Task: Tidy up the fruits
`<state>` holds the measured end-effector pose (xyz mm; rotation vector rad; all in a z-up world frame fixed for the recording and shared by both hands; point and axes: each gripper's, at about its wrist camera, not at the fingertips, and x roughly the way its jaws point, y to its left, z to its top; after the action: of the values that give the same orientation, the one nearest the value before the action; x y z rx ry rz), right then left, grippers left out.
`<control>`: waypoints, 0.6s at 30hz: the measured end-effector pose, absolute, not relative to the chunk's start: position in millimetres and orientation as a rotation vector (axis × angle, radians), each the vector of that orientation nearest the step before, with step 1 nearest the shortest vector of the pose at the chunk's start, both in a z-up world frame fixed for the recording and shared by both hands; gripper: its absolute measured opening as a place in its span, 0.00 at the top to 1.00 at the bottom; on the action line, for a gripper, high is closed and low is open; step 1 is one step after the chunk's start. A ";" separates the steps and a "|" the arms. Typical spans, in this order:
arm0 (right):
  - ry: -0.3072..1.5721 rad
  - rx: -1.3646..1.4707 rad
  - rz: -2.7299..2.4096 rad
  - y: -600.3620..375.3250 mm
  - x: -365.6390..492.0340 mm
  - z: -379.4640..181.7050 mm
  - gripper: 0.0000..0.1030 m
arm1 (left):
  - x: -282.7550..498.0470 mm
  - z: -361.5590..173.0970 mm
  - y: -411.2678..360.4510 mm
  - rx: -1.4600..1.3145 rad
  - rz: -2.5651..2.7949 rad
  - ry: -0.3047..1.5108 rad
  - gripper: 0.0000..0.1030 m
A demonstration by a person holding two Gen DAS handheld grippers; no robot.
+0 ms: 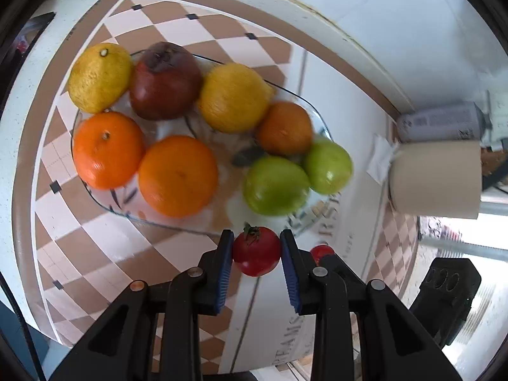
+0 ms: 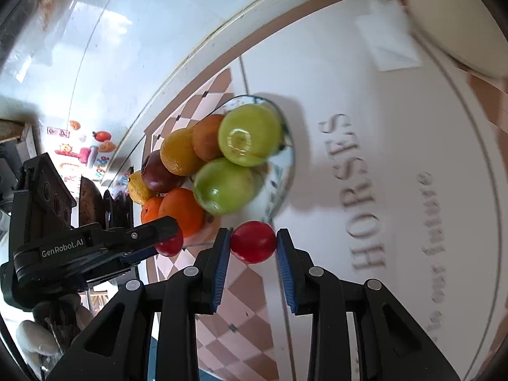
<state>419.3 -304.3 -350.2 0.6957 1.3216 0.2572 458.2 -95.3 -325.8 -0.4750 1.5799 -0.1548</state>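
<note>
Round white table [image 1: 19, 127] with speckled rim, covered by a brown-and-cream checkered tablecloth [image 1: 95, 247] printed with grey lettering. Directly on it: clear glass fruit dish [image 1: 320, 120], beige paper roll [image 1: 435, 177], folded white paper slip [image 1: 379, 158], grey spray can [image 1: 441, 122].

Left wrist view: looks down from close above the near rim of the glass fruit dish [image 1: 322, 127], facing the wall. Right wrist view: looks along the tabletop toward the same dish [image 2: 287, 171] from its green-fruit end. Both views share the dish.
</note>
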 end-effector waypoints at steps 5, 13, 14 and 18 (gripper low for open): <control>1.351 0.649 0.269 -286.7 440.9 -364.2 0.68 | 469.8 -332.8 -89.8 -0.466 -0.132 1.596 0.73; 1.378 0.603 0.263 -284.9 450.8 -367.3 0.45 | 471.8 -334.7 -88.7 -0.426 -0.107 1.624 0.71; 1.381 0.596 0.258 -287.8 449.4 -365.2 0.44 | 471.1 -333.7 -89.6 -0.415 -0.101 1.622 0.71; 1.367 0.489 0.205 -295.4 442.8 -347.4 0.23 | 463.2 -321.1 -89.6 -0.340 -0.089 1.589 0.62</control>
<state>442.8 -295.4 -347.4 0.4892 1.3665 0.2047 463.2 -89.6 -321.1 -0.3399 1.5894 -0.0888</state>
